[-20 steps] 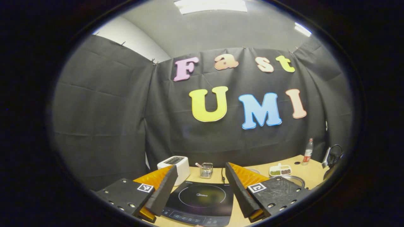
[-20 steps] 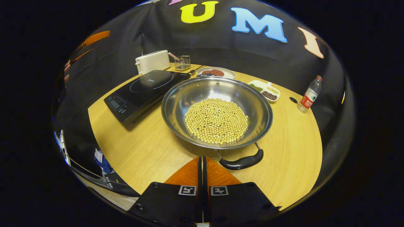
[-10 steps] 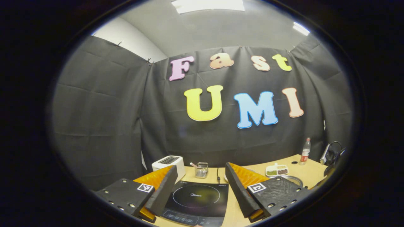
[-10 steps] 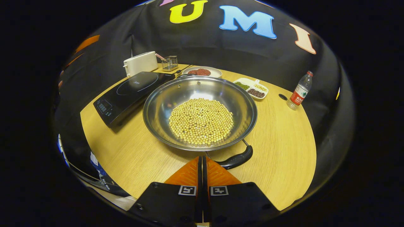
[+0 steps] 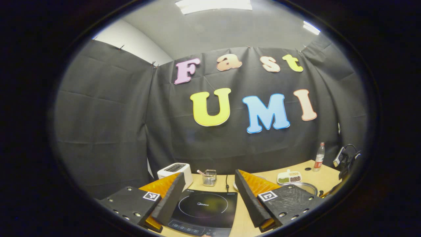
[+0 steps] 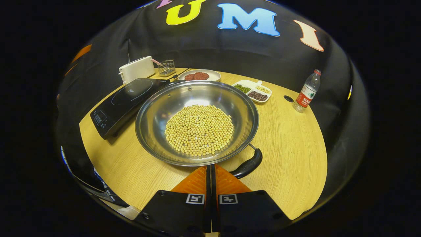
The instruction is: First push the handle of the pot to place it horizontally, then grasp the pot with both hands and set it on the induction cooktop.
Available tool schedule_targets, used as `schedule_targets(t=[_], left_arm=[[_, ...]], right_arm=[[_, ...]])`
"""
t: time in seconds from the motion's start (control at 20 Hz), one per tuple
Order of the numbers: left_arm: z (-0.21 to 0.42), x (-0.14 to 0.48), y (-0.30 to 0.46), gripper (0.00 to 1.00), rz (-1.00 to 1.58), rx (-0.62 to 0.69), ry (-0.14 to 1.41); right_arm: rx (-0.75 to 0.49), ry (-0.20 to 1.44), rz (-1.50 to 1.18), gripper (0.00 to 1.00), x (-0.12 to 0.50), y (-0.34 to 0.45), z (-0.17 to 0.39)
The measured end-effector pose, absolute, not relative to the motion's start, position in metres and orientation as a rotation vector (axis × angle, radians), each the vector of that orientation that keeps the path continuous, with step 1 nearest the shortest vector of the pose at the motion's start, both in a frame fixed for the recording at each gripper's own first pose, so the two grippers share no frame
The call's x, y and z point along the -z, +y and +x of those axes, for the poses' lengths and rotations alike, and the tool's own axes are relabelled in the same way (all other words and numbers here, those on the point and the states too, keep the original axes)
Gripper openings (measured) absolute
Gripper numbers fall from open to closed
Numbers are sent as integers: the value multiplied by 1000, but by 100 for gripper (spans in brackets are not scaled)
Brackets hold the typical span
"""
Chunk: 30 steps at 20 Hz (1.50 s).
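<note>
A wide steel pot [image 6: 154, 108] full of yellow beans stands in the middle of the round wooden table [image 6: 296, 158]. Its black handle [image 6: 247, 164] points toward me and to the right. My right gripper [image 6: 210, 168] is shut, its tips at the pot's near rim just left of the handle. The black induction cooktop [image 6: 126, 98] lies to the pot's left. In the left gripper view, my left gripper [image 5: 207, 189] hangs open above the cooktop [image 5: 203, 210], with the pot's rim [image 5: 309, 187] at the far right.
At the table's back stand a white toaster [image 6: 136, 68], a wire holder [image 6: 166, 67], a plate of red food [image 6: 199, 75] and a divided dish of beans [image 6: 253, 91]. A water bottle [image 6: 305, 92] stands at the right beside a hole in the tabletop.
The pot's handle has swung to the right, and my shut right gripper has closed in on the pot's near rim. The left gripper has drifted a little with its jaws still open.
</note>
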<state>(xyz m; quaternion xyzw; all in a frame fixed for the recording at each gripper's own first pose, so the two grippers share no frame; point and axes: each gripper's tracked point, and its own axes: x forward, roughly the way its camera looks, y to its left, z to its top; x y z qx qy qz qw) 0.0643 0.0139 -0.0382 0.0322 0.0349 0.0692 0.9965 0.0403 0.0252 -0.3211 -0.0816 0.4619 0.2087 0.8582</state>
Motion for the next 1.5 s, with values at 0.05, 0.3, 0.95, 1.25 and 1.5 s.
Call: schedule_targets(t=[0.05,0.3,0.95,1.25,1.5], left_arm=[[65,39,12,89,65,-140,71],[68,43,4,89,70,-145,85],[69,50,-9,89,93,-181,107],[67,55,-12,89,98,-207,122],[68,58,-17,92,101,-216,132]], right_arm=[[-439,969,-179,2,322,23,42],[-428,975,-177,2,327,13,54],[-390,963,-165,2,334,-15,94],[-378,958,-141,2,337,-21,111],[-366,952,-122,2,341,-24,124]])
